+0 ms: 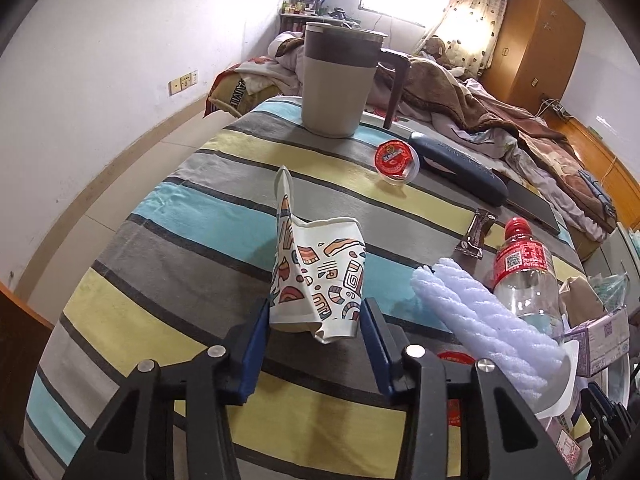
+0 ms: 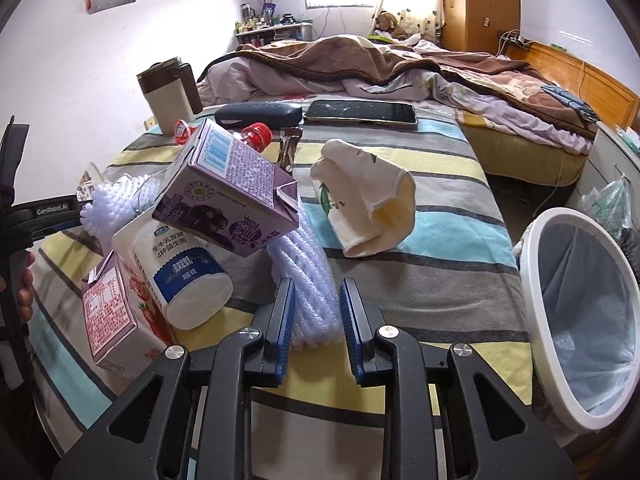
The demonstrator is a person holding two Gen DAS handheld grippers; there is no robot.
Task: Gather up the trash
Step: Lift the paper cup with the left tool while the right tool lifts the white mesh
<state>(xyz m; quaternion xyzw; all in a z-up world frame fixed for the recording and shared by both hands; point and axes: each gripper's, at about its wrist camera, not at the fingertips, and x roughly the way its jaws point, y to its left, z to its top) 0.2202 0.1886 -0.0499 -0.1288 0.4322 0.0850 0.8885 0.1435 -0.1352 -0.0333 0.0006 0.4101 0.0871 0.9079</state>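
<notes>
Left hand-held gripper clamps crushed paper cup | right hand-held gripper pinches foam roll | risk — foam drags leaning cartons over

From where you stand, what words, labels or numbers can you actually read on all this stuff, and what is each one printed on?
"GenRobot.AI": on the black band of the left tool.
"生牛乳发酵 4种益生菌": on the white yogurt bottle.
QR code, red label text unreadable: clear plastic bottle.
Purple carton: barcode and dense print, too small.
Pink carton: print too small.
Red-lidded cup: blurred.
Cushion: partly hidden letters, unreadable.
</notes>
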